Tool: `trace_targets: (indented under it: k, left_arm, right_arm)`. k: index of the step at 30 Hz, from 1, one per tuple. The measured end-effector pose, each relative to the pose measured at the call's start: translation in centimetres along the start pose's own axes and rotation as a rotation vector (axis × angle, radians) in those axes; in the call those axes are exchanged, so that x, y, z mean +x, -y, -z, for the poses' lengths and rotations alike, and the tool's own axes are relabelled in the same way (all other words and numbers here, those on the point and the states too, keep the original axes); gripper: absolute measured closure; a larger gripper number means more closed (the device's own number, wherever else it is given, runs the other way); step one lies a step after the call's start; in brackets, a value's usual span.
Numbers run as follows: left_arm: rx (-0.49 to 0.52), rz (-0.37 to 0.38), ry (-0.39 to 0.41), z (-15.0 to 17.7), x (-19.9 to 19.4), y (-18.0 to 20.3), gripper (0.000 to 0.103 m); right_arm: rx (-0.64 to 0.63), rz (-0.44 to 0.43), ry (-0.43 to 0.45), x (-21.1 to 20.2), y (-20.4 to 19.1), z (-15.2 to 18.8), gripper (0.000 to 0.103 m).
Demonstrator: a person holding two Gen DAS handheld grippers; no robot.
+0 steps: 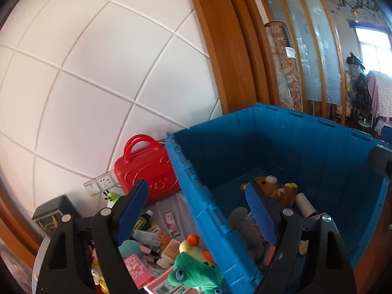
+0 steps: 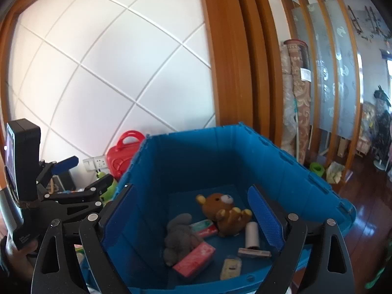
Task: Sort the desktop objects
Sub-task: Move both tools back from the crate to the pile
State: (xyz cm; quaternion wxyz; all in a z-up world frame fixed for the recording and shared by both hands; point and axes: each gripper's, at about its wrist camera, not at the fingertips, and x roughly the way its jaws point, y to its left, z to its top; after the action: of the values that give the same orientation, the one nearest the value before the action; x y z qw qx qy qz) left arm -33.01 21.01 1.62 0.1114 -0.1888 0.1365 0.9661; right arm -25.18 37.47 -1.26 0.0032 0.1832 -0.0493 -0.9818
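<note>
Hovering over the blue crate [image 2: 281, 166], right claw [image 2: 193, 218] is released and empty; sorted items, brown bear [image 2: 220, 208] included, lie below it. Left claw [image 1: 196, 210], also released and empty, straddles the crate's left wall, nearer the unsorted pile; green plush [image 1: 193, 267], probably next, lies just below its fingers.

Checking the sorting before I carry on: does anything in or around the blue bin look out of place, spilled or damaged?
Nothing stands out. The brown bear, grey plush and pink pack lie loosely on the floor of the blue bin, which looks intact. The green plush is outside it, among unsorted clutter.
</note>
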Motion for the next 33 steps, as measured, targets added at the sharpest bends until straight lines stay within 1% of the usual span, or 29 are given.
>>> trace_targets:
  k: [1,4,8,12,16,20,23,27,29,31,33]
  left_arm:
    - [-0.01,-0.008,0.001,0.4,-0.4,-0.8,0.022]
    - [-0.02,-0.034,-0.005,1.7,-1.2,-2.9,0.022]
    - [-0.035,-0.061,-0.034,4.1,-2.2,-6.1,0.022]
    - [-0.046,-0.109,-0.07,7.6,-3.4,-10.2,0.022]
    - [-0.085,-0.17,-0.104,12.2,-5.0,-15.4,0.022]
    - [-0.115,-0.237,-0.154,16.9,-6.4,-20.5,0.022]
    - [-0.126,-0.271,-0.215,20.8,-6.5,-23.9,0.022]
    - [-0.122,-0.324,-0.293,24.9,-6.0,-26.9,0.022]
    - [-0.132,-0.324,-0.325,26.8,-6.0,-28.1,0.022]
    - [-0.135,-0.33,-0.348,28.0,-5.8,-29.2,0.022]
    - [-0.141,-0.344,-0.364,28.7,-5.4,-30.0,0.022]
  right_arm:
    - [-0.002,-0.007,0.006,-0.3,-0.5,0.0,0.008]
    - [-0.01,-0.025,0.016,-0.8,-2.5,0.1,0.007]
    - [-0.038,-0.066,0.014,-1.4,-6.2,0.5,0.005]
    - [-0.065,-0.125,0.008,-1.8,-10.1,1.4,0.001]
    - [-0.081,-0.199,-0.01,-1.3,-14.4,3.0,0.001]
    - [-0.096,-0.264,-0.061,-0.1,-18.9,5.0,0.0]
    - [-0.112,-0.289,-0.113,1.2,-22.1,7.2,0.0]
    - [-0.11,-0.316,-0.192,4.0,-24.9,10.5,0.0]
    - [-0.123,-0.33,-0.247,5.3,-26.3,12.2,0.0]
    - [-0.138,-0.341,-0.293,6.5,-27.3,13.1,0.0]
    - [-0.152,-0.349,-0.31,7.6,-28.2,13.5,0.0]
